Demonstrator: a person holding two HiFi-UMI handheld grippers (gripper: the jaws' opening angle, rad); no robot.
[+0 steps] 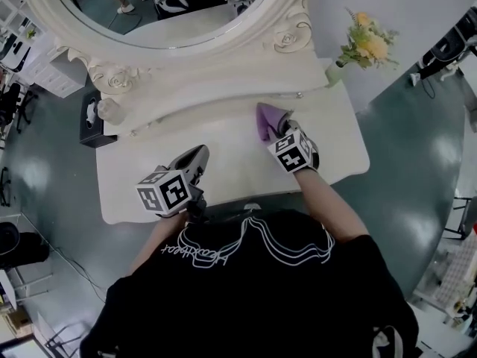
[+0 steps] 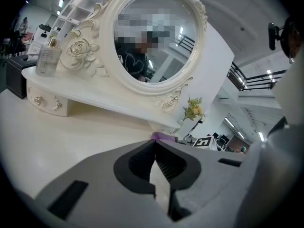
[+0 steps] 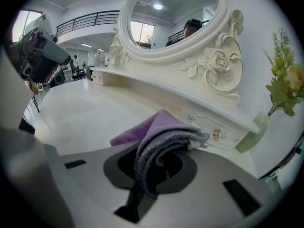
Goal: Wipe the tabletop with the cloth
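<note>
At tabletop [image 1: 223, 136] back, cloth [image 1: 267, 119] pinched in right tool [image 1: 284, 128]; left tool [image 1: 201, 152] pressed together near front edge.

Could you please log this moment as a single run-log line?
right gripper: shut on cloth | cloth: lying on tabletop, right side | left gripper: shut, empty, over tabletop front

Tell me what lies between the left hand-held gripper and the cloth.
Nothing: in the head view only bare tabletop separates the left hand-held gripper from the cloth.
</note>
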